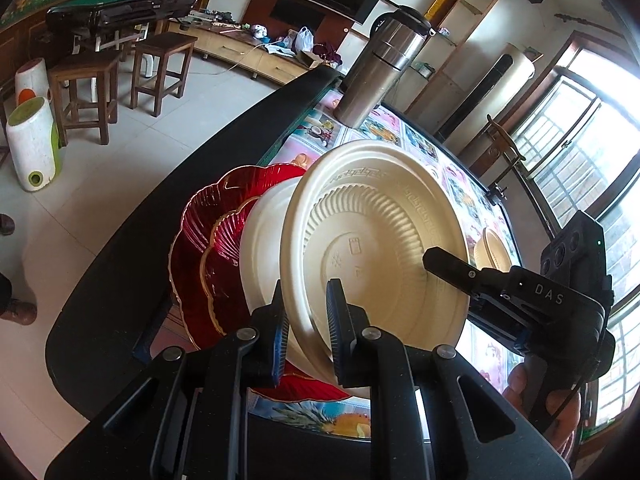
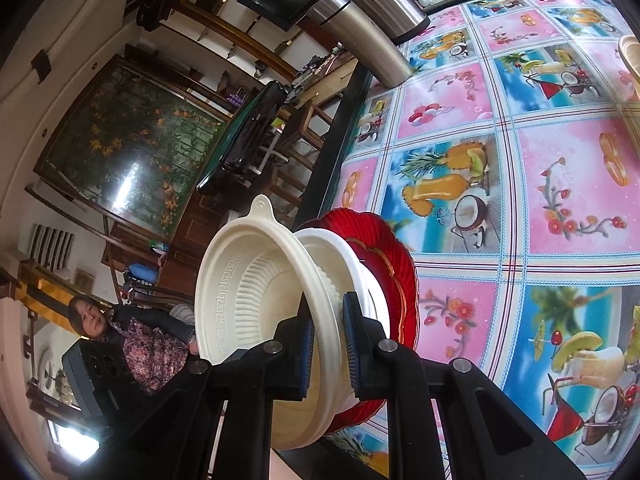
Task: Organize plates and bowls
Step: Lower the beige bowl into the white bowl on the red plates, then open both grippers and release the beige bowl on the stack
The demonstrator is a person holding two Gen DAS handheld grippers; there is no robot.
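Observation:
A cream ribbed bowl [image 1: 372,240] [image 2: 244,276] sits in a white bowl [image 1: 260,248] [image 2: 332,252], which rests on two stacked red plates [image 1: 200,248] [image 2: 400,272] near the table's edge. My left gripper [image 1: 308,332] is shut on the cream bowl's near rim. My right gripper [image 2: 330,344] is shut on the same bowl's rim at another spot. In the left wrist view the right gripper [image 1: 460,276] has one finger [image 1: 440,260] inside the bowl, and the other finger is hidden behind the rim. The bowl looks tilted in both views.
A steel flask [image 1: 380,68] [image 2: 372,20] stands at the table's far end. Another small cream bowl [image 1: 494,248] [image 2: 630,52] sits farther along the fruit-print tablecloth [image 2: 520,160]. Wooden stools [image 1: 160,68] stand on the floor. A person [image 2: 132,332] sits beyond the table.

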